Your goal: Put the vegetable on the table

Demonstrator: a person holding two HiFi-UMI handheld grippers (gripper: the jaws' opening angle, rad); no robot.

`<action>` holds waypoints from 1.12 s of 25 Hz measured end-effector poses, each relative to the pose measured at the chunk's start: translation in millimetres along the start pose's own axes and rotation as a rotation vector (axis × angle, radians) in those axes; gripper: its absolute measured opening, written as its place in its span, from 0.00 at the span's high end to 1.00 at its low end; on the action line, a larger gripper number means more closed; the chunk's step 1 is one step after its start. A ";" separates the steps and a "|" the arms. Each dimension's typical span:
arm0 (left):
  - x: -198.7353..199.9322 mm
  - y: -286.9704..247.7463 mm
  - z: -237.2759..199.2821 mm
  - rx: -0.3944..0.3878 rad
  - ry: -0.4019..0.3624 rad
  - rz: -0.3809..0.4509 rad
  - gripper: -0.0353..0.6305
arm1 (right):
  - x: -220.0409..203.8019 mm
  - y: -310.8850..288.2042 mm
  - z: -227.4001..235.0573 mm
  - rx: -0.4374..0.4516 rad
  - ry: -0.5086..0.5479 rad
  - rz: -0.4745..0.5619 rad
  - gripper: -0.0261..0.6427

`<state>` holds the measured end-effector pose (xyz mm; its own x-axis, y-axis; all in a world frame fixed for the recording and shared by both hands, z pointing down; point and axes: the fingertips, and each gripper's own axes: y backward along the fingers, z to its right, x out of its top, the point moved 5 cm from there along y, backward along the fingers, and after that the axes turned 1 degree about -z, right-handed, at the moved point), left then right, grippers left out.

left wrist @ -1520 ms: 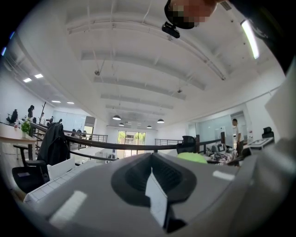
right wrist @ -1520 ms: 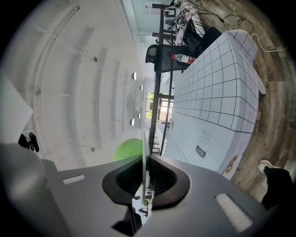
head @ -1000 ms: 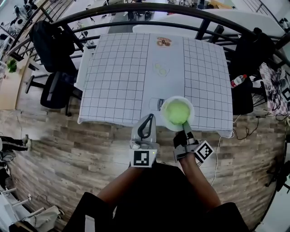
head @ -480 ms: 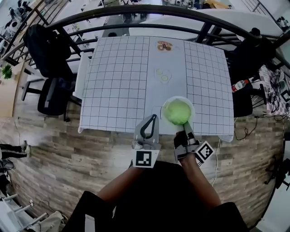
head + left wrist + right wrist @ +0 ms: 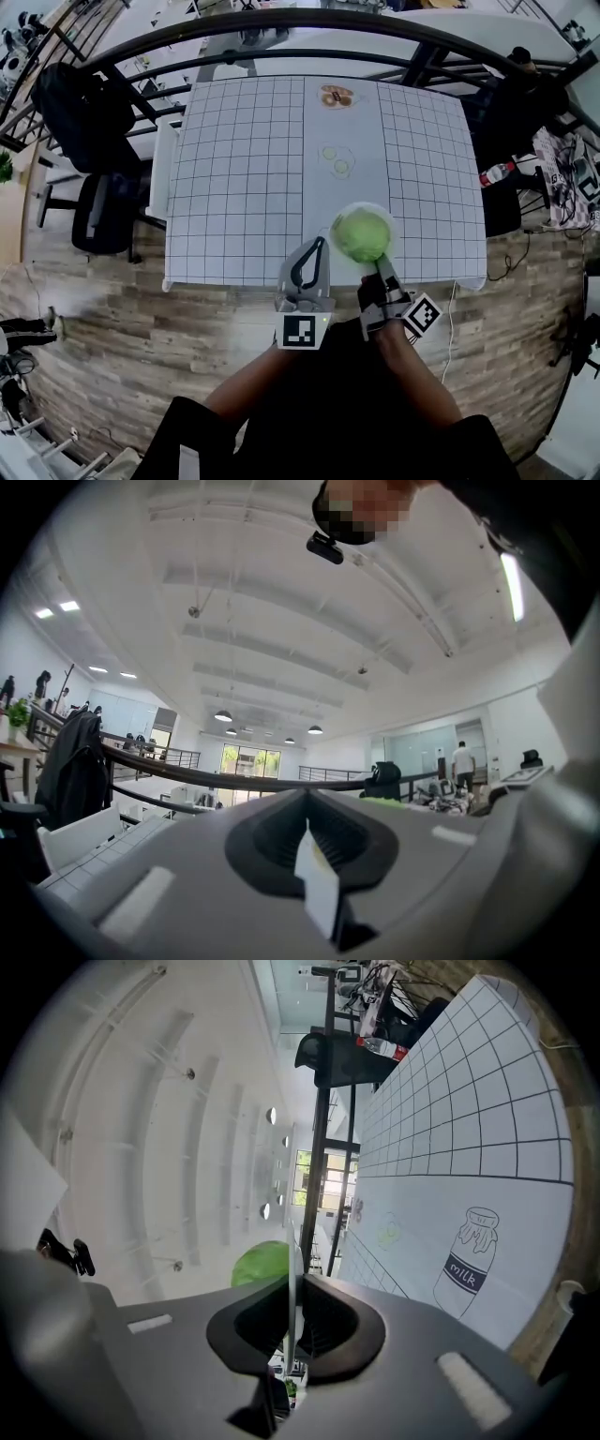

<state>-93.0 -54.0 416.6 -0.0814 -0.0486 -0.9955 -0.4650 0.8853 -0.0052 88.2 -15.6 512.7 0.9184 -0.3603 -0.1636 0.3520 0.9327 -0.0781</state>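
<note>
Plate (image 5: 364, 205) rim pinched in the right claw (image 5: 378, 263) — green vegetable (image 5: 363, 234) on it, just ahead of the jaws, over the table (image 5: 244, 169) — left claw (image 5: 318, 242) alongside, jaws together

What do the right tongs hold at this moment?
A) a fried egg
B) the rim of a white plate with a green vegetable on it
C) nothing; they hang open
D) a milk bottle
B: the right tongs are closed on the near rim of the white plate, and the green vegetable lies on that plate.
</note>
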 end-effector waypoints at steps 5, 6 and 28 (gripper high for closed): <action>-8.6 -11.3 -5.0 -0.003 -0.003 -0.031 0.94 | 6.4 -4.2 8.4 -0.019 0.006 0.008 0.93; -10.6 -13.2 -5.8 -0.004 -0.009 -0.042 0.94 | 8.4 -6.0 12.1 -0.024 0.005 0.012 0.92; -36.4 -74.9 -18.4 0.087 -0.016 -0.110 0.94 | 53.1 -87.4 102.4 -0.006 0.050 -0.108 0.92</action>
<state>-71.5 -127.0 455.0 -0.0198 -0.1412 -0.9898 -0.3917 0.9119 -0.1222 124.7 -114.8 611.6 0.8651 -0.4589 -0.2028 0.4469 0.8885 -0.1040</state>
